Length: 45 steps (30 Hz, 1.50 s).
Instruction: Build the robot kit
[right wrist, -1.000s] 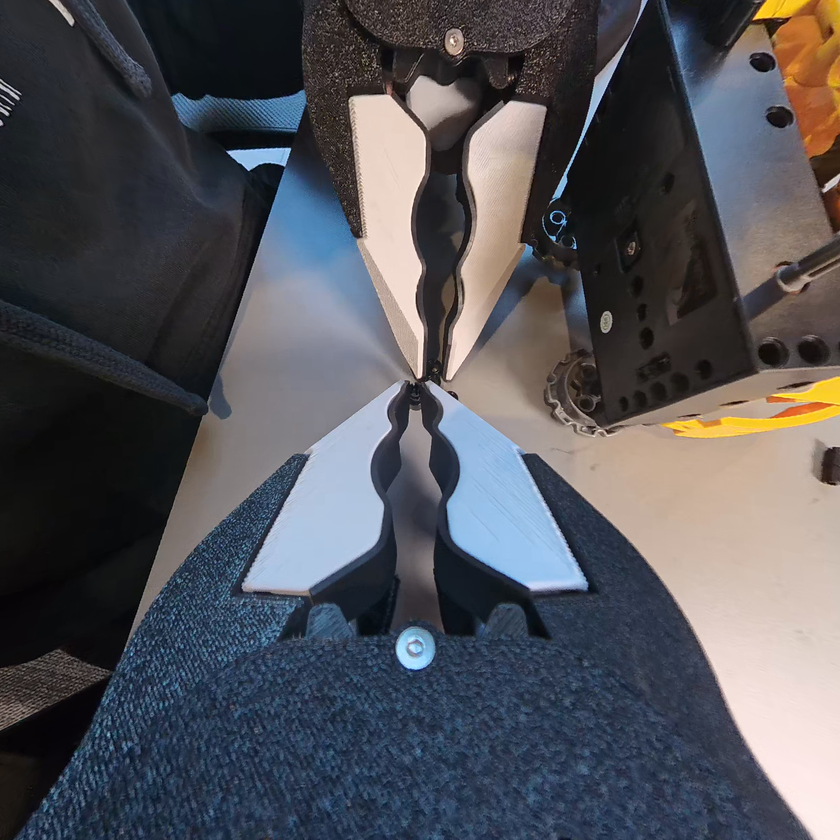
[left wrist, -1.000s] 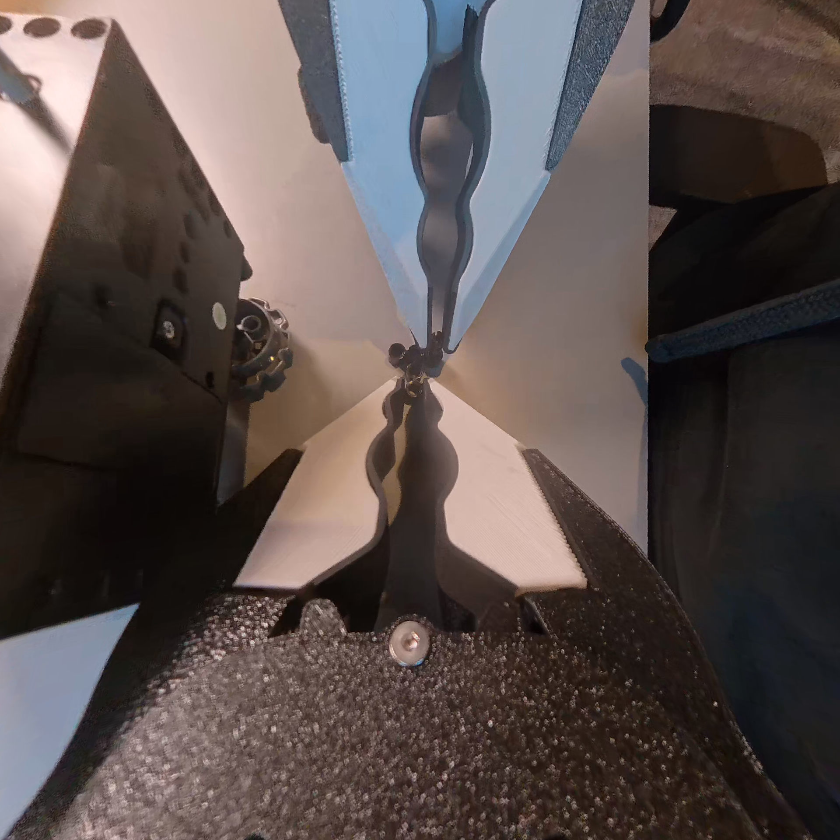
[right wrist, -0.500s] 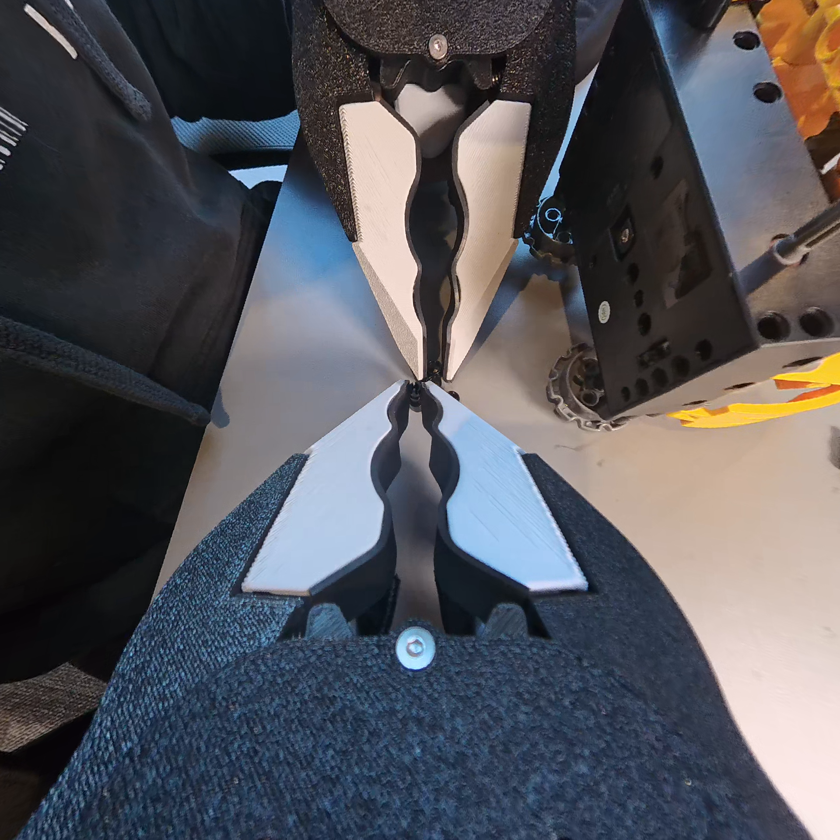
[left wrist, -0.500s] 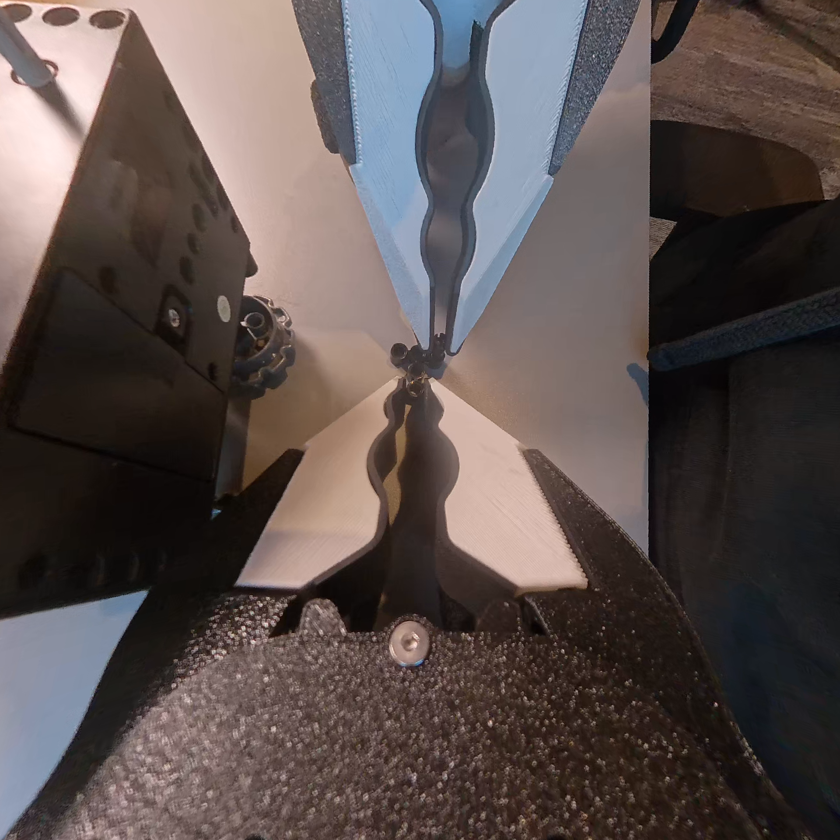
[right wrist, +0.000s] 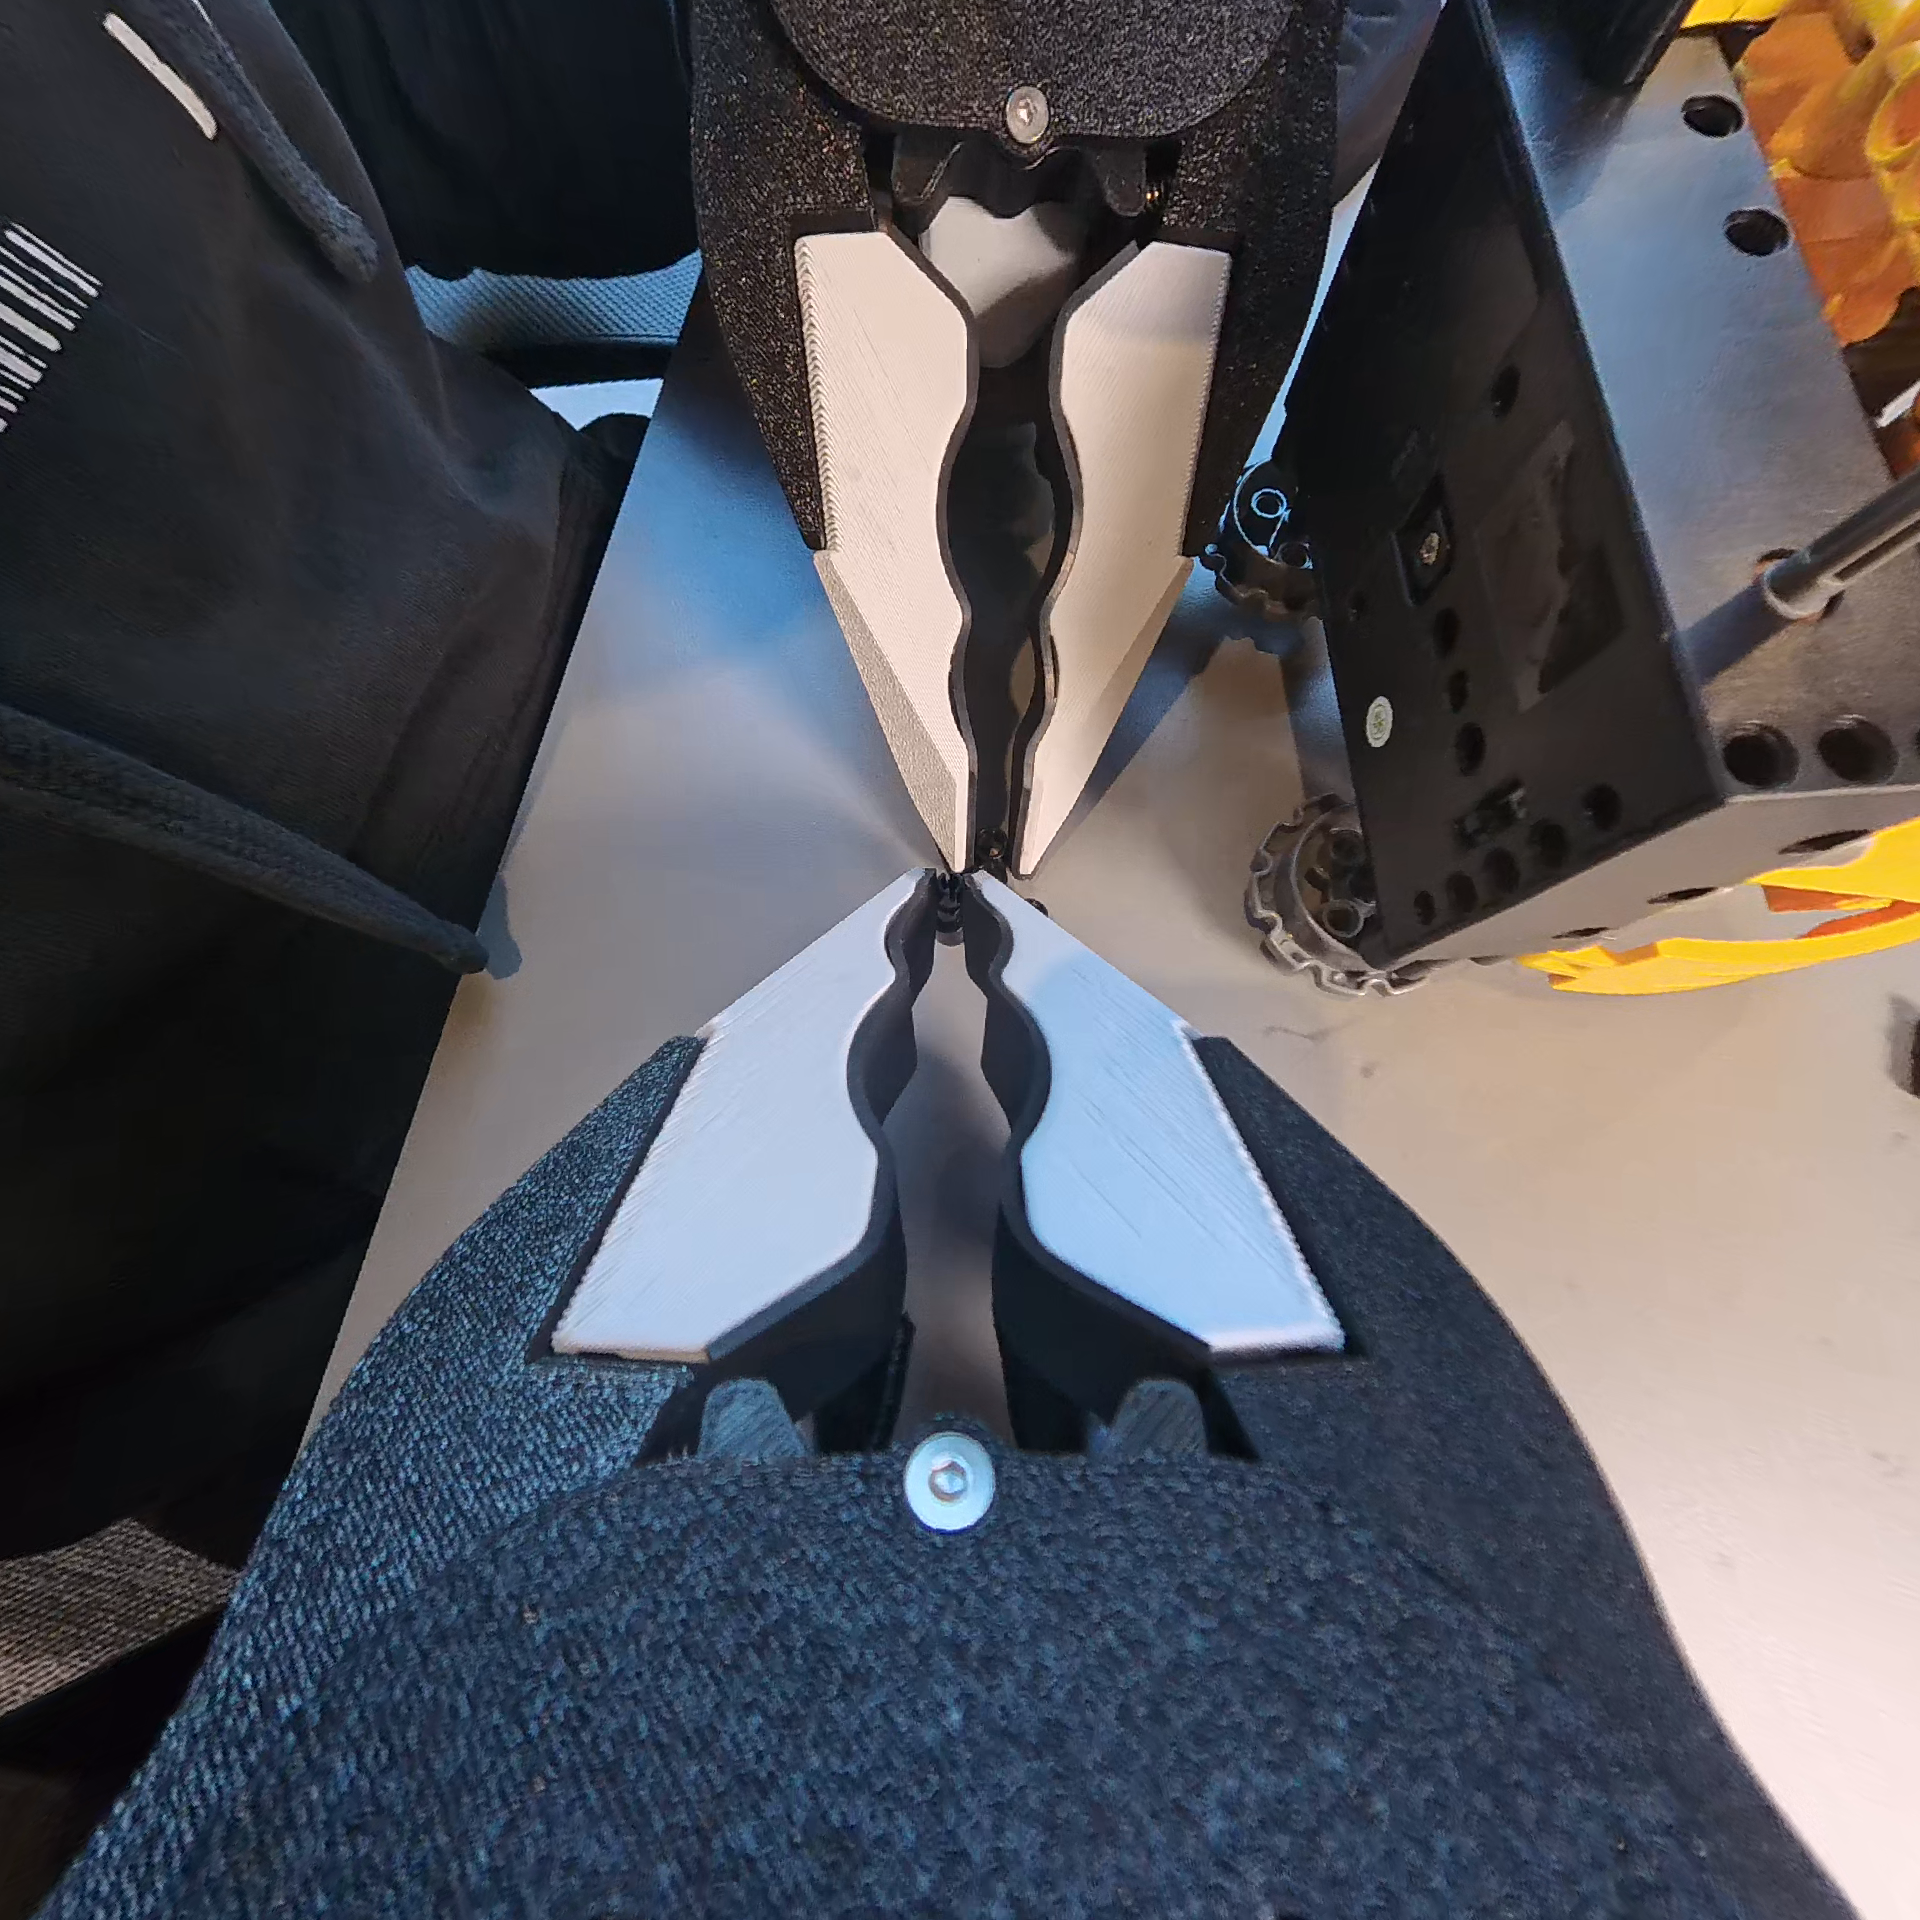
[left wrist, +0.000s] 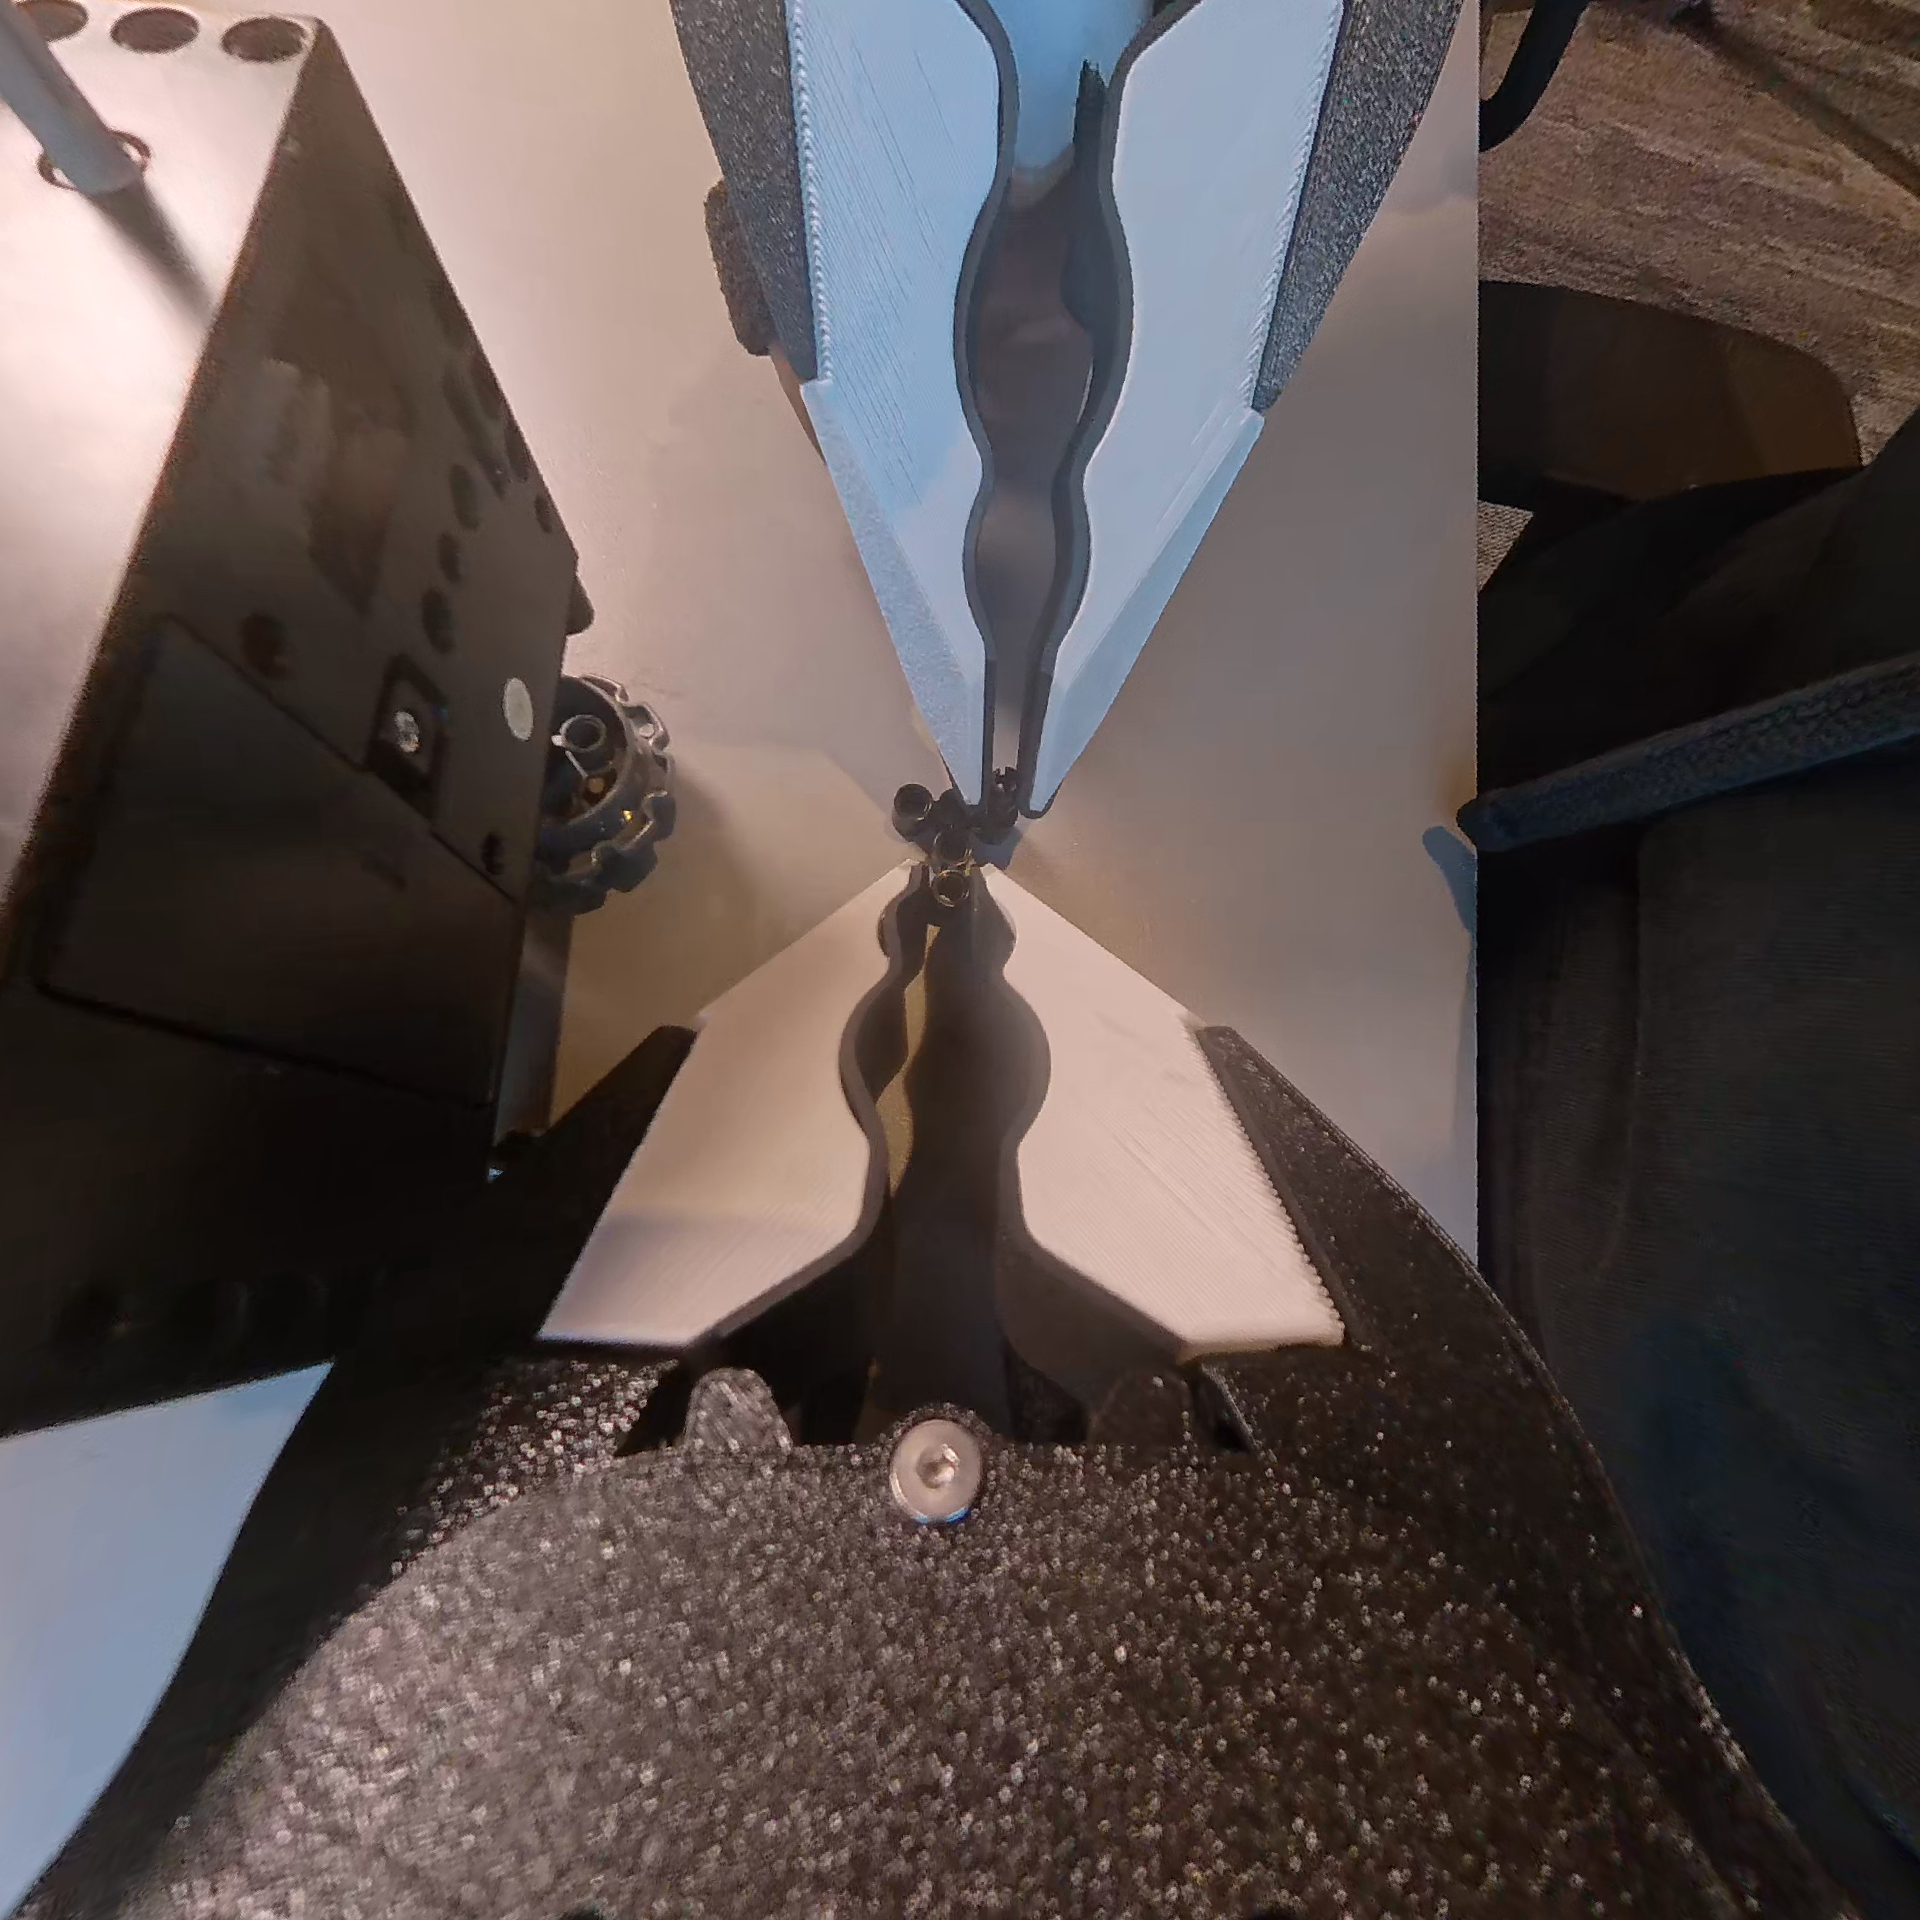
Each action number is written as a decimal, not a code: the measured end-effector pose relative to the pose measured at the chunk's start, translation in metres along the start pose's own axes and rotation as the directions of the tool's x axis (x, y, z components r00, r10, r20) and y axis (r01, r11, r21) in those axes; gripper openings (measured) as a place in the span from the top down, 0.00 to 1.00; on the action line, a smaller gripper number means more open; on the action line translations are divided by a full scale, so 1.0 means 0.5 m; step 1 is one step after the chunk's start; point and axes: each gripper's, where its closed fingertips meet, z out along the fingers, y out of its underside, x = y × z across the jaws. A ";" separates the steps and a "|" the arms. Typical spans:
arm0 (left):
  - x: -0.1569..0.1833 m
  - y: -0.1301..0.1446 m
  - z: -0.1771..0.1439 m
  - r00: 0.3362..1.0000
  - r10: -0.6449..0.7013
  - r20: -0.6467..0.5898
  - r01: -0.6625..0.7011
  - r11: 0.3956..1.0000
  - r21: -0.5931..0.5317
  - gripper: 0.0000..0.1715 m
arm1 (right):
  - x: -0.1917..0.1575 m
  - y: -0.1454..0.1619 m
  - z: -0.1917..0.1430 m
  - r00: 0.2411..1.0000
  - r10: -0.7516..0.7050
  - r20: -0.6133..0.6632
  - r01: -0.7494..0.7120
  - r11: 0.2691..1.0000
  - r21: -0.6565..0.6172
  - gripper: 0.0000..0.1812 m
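A cluster of tiny black parts (left wrist: 951,831) is pinched tip to tip between the left gripper (left wrist: 951,883), from 6 o'clock, and the right gripper (left wrist: 1003,795), from 12 o'clock, both nearly pressed together. A black box (left wrist: 260,623) stands at 9 o'clock on the table (left wrist: 1299,727), with a toothed wheel (left wrist: 608,790) beside it.

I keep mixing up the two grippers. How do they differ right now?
The left gripper has a black speckled body; the right gripper has a dark blue one. The black box lies to the left gripper's left, but to the right gripper's right. Both have white fingers and jaws shut on one small black part, tip to tip.
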 end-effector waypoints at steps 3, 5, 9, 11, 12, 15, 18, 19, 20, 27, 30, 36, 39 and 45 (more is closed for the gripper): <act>0.000 0.000 0.000 1.000 0.001 0.002 -0.001 1.000 0.000 0.97 | 0.000 0.000 0.000 1.000 0.001 0.000 -0.001 1.000 -0.001 0.98; 0.000 0.000 0.000 1.000 0.003 0.004 -0.003 1.000 0.000 0.97 | 0.000 0.000 0.001 1.000 0.005 -0.002 -0.005 1.000 -0.003 0.98; 0.000 0.000 0.000 1.000 0.001 0.004 -0.001 1.000 0.000 0.97 | 0.001 0.000 0.003 1.000 0.007 -0.006 -0.007 1.000 -0.011 0.98; -0.001 -0.001 0.000 1.000 0.002 0.006 -0.002 1.000 0.000 0.97 | 0.001 0.001 0.006 1.000 0.012 -0.007 -0.013 1.000 -0.027 0.98; -0.001 -0.001 0.001 1.000 0.003 0.007 -0.003 1.000 0.000 0.97 | 0.001 0.001 0.009 1.000 0.001 -0.009 -0.002 0.999 -0.042 0.98; -0.001 -0.001 0.001 1.000 0.005 0.012 -0.005 1.000 0.000 0.97 | -0.002 0.004 0.016 0.999 -0.044 0.003 0.044 0.996 -0.080 0.98; -0.002 -0.001 0.001 1.000 0.006 0.016 -0.006 1.000 0.001 0.97 | 0.001 0.000 0.008 1.000 -0.003 0.021 0.003 1.000 -0.019 0.98; -0.002 -0.001 0.001 1.000 0.005 0.014 -0.005 1.000 0.001 0.97 | 0.005 -0.001 0.005 1.000 0.012 0.016 -0.012 1.000 -0.006 0.98; -0.001 -0.001 0.001 1.000 0.004 0.011 -0.004 1.000 0.001 0.97 | 0.008 0.000 0.002 1.000 0.016 0.005 -0.016 1.000 -0.001 0.98; 0.002 -0.004 -0.002 1.000 -0.006 0.010 0.006 1.000 0.011 0.95 | 0.012 -0.056 -0.027 0.985 0.165 0.059 -0.174 0.961 0.216 0.98; 0.010 -0.026 -0.022 0.999 -0.035 -0.021 0.037 0.995 0.089 0.87 | 0.008 -0.093 -0.045 0.972 0.211 0.105 -0.234 0.918 0.321 0.97; 0.030 -0.124 -0.090 0.989 -0.088 -0.122 0.129 0.911 0.391 0.89 | 0.014 -0.163 -0.089 0.938 0.272 0.213 -0.345 0.773 0.533 0.98; 0.028 -0.151 -0.116 0.979 -0.116 -0.168 0.184 0.861 0.474 0.96 | 0.011 -0.173 -0.096 0.938 0.264 0.222 -0.345 0.745 0.571 0.98; 0.035 -0.141 -0.108 0.981 -0.094 -0.168 0.160 0.884 0.439 0.99 | 0.002 -0.159 -0.095 0.955 0.225 0.193 -0.295 0.790 0.538 0.98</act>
